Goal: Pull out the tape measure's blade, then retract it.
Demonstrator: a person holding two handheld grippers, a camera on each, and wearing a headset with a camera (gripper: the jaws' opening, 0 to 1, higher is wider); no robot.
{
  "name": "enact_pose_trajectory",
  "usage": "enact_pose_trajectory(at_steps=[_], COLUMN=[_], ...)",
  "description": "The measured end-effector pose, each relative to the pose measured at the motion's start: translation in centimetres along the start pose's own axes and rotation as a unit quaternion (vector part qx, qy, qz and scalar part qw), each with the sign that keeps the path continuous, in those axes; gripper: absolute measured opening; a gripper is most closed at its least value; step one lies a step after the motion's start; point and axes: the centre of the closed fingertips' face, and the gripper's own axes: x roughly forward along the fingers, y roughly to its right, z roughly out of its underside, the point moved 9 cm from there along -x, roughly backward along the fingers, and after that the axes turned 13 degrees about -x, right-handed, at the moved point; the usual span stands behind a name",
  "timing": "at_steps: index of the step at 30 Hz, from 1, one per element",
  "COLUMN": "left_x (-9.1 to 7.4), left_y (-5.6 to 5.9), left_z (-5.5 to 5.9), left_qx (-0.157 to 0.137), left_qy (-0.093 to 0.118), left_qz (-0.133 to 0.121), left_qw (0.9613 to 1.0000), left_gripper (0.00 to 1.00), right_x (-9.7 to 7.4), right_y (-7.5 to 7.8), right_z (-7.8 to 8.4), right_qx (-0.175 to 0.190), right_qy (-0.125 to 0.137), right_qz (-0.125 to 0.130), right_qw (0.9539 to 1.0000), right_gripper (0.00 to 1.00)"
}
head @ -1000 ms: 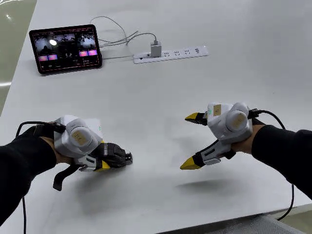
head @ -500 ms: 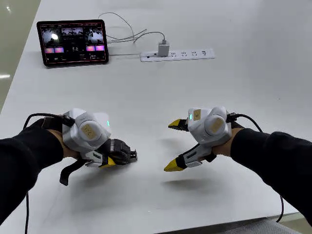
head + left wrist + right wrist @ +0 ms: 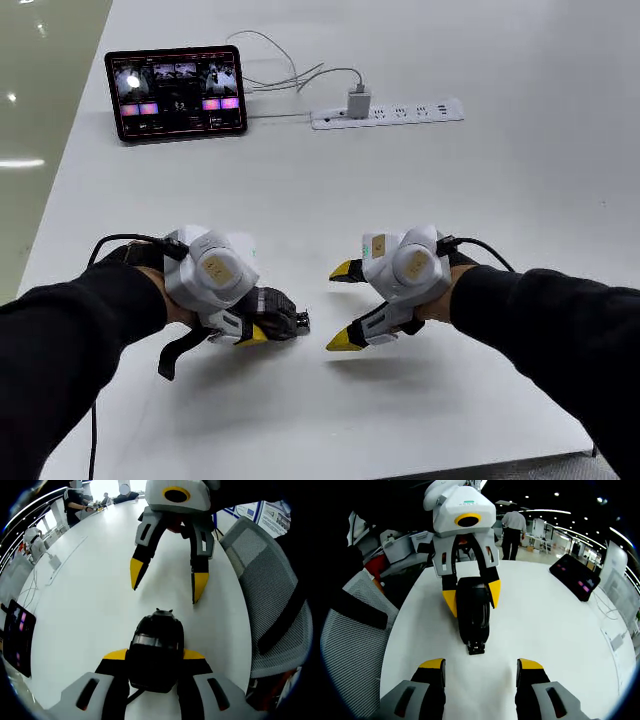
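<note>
A black tape measure [image 3: 275, 312] rests low over the white table [image 3: 330, 180], clamped between the yellow-tipped jaws of my left gripper [image 3: 262, 322]. In the left gripper view the tape measure [image 3: 156, 650] fills the space between the jaws, its blade tab pointing away from me. My right gripper [image 3: 340, 305] faces it from the right, open, its yellow fingertips [image 3: 345, 342] a short way from the tab. In the right gripper view the tape measure [image 3: 473, 615] stands just ahead of my open right gripper [image 3: 480, 666], with its tab [image 3: 476, 649] nearest. No blade is drawn out.
A tablet [image 3: 178, 92] with a lit screen stands at the far left of the table. A white power strip [image 3: 388, 112] with a plugged charger and cables lies behind it. A mesh office chair [image 3: 272, 595] stands beside the table. A person [image 3: 512, 527] stands in the background.
My right gripper has moved left toward the tape measure, closing most of the gap. The left gripper still holds the tape measure. The head camera has shifted, sliding the scene right.
</note>
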Motion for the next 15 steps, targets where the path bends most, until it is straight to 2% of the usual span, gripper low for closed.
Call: enact_pose_trajectory(at_steps=[8, 15], left_x=[0.1, 0.1], left_y=[-0.1, -0.1], left_z=[0.1, 0.1], left_qx=[-0.002, -0.002], left_qy=[0.008, 0.007], left_qz=[0.004, 0.005], left_qw=[1.0000, 1.0000], left_gripper=[0.31, 0.31], right_x=[1.8, 2.3], right_y=[-0.1, 0.1], right_z=[-0.3, -0.6], right_qx=[-0.003, -0.005], right_qy=[-0.011, -0.012], right_qz=[-0.013, -0.019], right_qw=[0.9999, 0.9997], right_gripper=[0.40, 0.30])
